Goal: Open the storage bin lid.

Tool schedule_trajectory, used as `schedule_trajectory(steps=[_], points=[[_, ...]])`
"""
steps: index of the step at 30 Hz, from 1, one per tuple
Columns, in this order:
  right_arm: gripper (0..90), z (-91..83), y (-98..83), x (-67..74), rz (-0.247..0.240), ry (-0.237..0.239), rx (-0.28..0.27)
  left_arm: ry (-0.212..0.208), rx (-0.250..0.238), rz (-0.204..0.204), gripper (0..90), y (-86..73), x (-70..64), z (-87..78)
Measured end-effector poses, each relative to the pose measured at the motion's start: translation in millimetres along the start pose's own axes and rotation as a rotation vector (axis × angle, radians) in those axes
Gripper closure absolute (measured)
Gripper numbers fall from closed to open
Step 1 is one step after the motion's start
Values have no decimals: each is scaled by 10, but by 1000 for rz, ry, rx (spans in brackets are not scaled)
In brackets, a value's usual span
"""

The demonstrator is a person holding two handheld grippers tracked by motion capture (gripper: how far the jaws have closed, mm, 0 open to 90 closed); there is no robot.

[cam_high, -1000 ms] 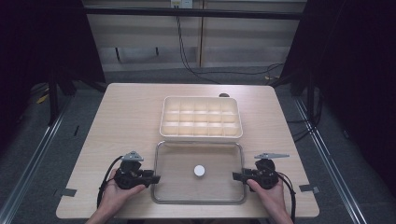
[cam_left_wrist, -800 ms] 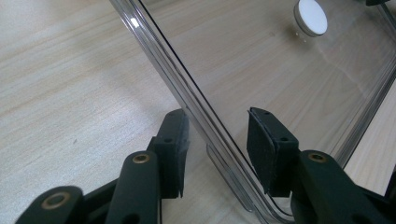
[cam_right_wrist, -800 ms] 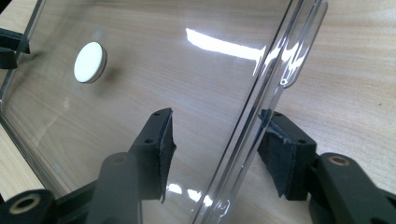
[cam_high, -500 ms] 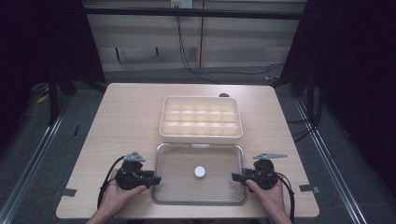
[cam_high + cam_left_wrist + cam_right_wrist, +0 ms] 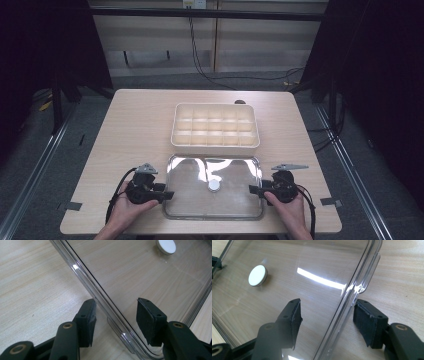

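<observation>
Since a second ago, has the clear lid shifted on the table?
No. The clear lid lies at the same gap from the compartment box, flat on the table.

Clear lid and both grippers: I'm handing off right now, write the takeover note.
Left gripper: open, jaws have just been opening, straddling the left rim of the clear lid without pressing it.
Right gripper: open, also just been opening, straddling the lid's right rim.
The lid lies flat on the table, with a white disc at its middle, just in front of the compartment box.
Done: lid set down and let go; the box stands uncovered.
Left: probably draw both grippers clear of the rims.
</observation>
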State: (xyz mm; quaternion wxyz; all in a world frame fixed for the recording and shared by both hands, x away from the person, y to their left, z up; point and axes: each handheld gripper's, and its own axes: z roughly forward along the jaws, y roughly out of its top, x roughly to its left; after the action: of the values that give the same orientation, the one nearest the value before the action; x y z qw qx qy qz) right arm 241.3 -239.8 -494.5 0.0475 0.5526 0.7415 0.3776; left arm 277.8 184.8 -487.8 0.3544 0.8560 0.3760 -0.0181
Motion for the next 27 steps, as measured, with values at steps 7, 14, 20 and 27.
schedule_trajectory(steps=[7,14,20,27], points=[[398,-15,-4,-20,8,13,-5,13,-2,4,494,4,-28,4],[409,-52,6,-30,5,19,-36,12,-30,17,496,10,-39,-22],[399,-68,14,-30,3,31,-45,26,-41,24,459,8,-44,-37],[329,-170,62,31,-83,118,-68,14,-96,34,375,60,-55,-100]])
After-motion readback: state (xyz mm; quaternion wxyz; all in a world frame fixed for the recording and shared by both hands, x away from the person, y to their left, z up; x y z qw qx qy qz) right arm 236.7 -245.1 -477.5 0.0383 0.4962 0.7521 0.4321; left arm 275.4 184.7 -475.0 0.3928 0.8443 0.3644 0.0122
